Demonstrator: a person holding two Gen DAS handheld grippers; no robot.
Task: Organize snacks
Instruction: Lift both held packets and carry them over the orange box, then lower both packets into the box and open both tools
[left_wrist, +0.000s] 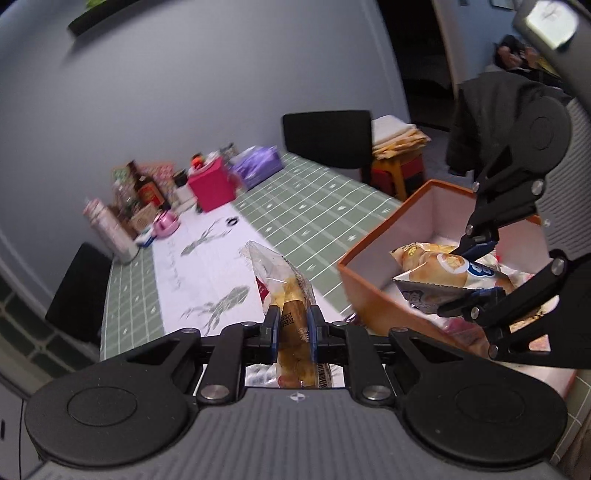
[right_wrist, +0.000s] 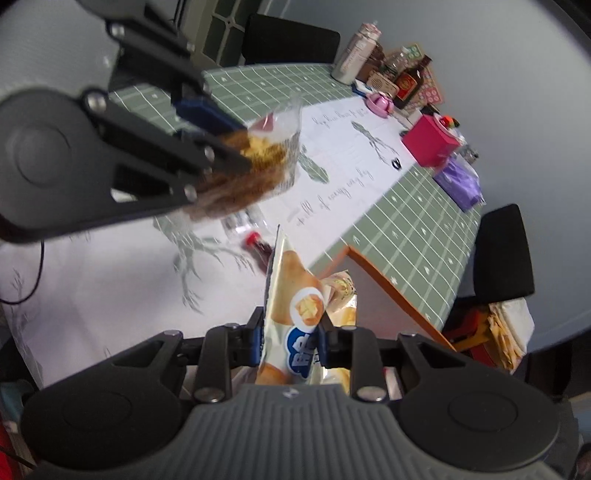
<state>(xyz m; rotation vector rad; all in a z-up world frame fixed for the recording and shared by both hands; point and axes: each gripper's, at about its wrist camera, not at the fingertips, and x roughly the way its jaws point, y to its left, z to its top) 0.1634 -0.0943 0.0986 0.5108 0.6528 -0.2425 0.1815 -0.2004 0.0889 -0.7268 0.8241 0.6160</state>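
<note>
Clamped between the left gripper's (left_wrist: 292, 328) two blue pads, a clear snack bag (left_wrist: 286, 295) of yellow-brown pieces stands upright above the table (left_wrist: 325, 206), just beside the orange box (left_wrist: 373, 295). One bread packet (right_wrist: 295, 317), cream with a blue logo and a bun picture, is pinched by the right gripper (right_wrist: 291, 341) over that box, where a second similar packet (left_wrist: 413, 254) lies inside.

You see an orange box (left_wrist: 373, 295) with a white inside. Your tablecloth (left_wrist: 325, 206) is green, gridded white; the far box (left_wrist: 212, 184) is pink.
</note>
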